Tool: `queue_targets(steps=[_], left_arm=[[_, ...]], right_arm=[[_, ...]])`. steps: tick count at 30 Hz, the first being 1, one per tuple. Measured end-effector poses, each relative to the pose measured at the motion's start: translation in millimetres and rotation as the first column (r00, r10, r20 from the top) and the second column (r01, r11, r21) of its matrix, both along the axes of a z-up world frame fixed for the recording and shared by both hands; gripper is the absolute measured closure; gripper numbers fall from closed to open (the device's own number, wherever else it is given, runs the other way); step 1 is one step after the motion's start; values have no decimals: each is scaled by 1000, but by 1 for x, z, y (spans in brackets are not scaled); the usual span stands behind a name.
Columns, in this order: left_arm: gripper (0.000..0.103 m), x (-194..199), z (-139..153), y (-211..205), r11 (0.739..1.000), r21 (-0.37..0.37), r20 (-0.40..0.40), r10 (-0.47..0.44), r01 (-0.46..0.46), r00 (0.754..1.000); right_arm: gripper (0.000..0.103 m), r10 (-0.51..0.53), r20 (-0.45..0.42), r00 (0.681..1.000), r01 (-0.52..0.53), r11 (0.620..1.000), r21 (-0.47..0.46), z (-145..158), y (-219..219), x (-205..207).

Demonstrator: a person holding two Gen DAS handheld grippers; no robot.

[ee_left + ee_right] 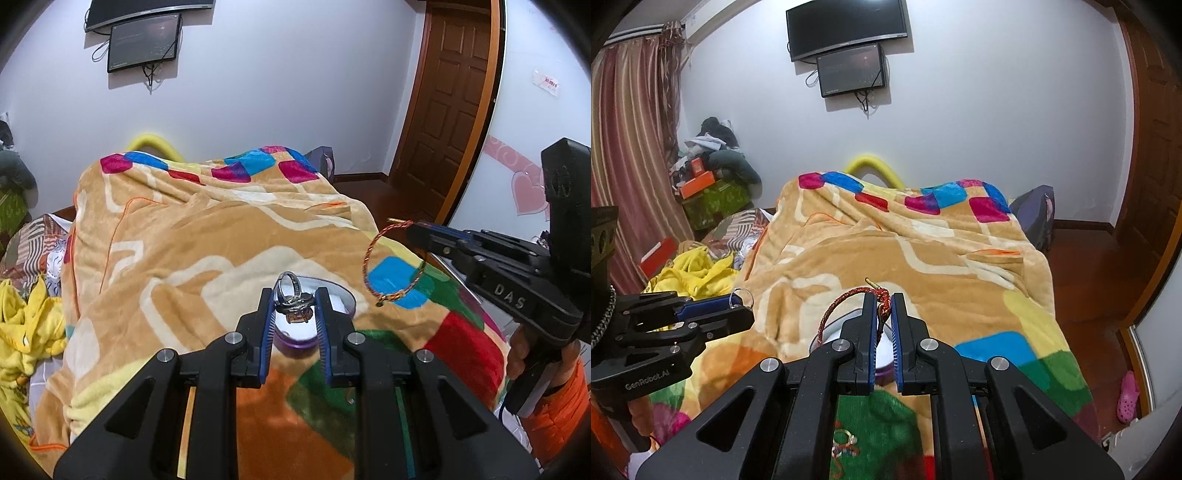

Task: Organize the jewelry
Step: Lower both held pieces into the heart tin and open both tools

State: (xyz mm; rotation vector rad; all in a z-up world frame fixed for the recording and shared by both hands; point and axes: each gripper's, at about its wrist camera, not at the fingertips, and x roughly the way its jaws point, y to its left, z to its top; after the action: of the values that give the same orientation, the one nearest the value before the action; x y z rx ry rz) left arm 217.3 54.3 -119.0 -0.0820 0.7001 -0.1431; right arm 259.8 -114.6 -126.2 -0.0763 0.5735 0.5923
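Braided red-and-gold cord forms the bracelet [393, 263], which is hanging as an open loop from the right gripper [884, 308], whose blue pads are pinching together on its knotted end beside a small brass clasp. The ring cluster [293, 295], silver bands with a dark charm beneath, is sitting clamped between the narrowly set jaws of the left gripper [294, 299]. Directly under both loads a heart-shaped box [341, 301] with a purple wall and pale lining is lying open on the patterned fleece blanket [177, 240]. Judged from this, both pieces are being carried above the box for sorting. Good practice here would be lowering one piece at a time, since the dangling loop is swinging freely and could catch the other tool. The bracelet's lowest point should be meeting the lining before the pads part, so the cord is coiling inside the rim rather than draping over it onto the soft, uneven bedding.
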Motion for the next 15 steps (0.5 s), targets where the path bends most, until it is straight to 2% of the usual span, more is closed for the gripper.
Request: queue_targets(steps=[8, 15], left_arm=[[83, 28, -21, 3, 1000, 6, -43, -9, 9, 999], [83, 53, -48, 3, 999, 0, -113, -34, 34, 993]], right_arm=[[96, 15, -49, 999, -16, 1000, -18, -22, 16, 26], [96, 35, -113, 993, -41, 998, -53, -47, 29, 47]])
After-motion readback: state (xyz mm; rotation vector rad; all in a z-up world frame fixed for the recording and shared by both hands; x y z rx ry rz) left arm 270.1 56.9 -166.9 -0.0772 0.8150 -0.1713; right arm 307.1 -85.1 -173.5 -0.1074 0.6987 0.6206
